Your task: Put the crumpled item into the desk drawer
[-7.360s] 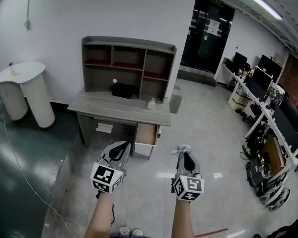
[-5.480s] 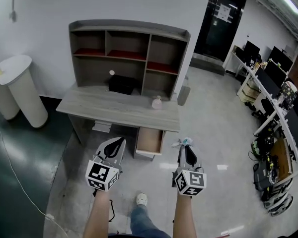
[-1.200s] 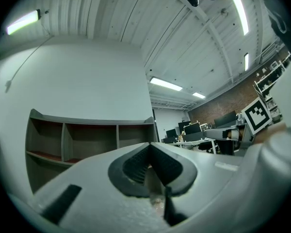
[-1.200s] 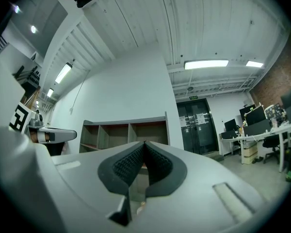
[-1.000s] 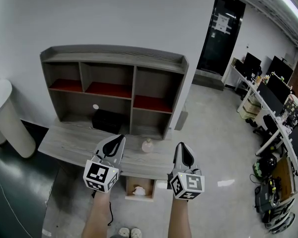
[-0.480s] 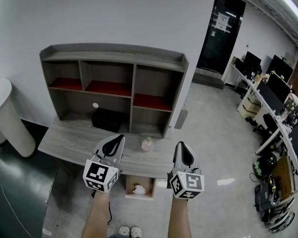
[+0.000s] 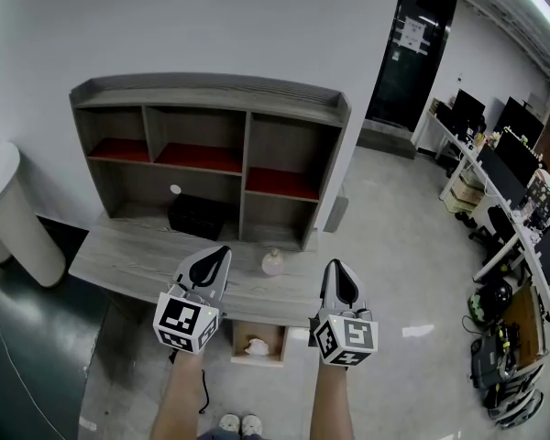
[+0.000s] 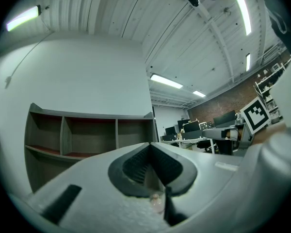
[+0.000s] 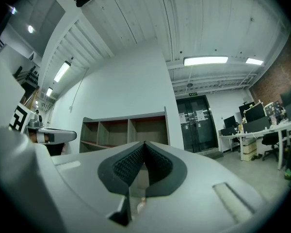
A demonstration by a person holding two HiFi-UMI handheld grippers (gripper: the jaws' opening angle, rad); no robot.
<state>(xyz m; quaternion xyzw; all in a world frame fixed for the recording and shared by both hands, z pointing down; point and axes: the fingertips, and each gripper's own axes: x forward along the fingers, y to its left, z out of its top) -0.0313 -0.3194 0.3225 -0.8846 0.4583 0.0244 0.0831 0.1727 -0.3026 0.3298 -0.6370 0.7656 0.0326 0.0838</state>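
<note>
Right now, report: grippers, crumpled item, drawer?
Left gripper, right gripper shut, empty. White crumpled wad inside open wooden desk drawer. Small pale bottle on grey desktop, not blocking.

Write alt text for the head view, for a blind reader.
A crumpled white item lies in the open drawer under a grey desk topped by a shelf unit. The person's left gripper and right gripper, both shut and empty, are held above the desk's front edge, a small pale bottle on the desk between them.
</note>
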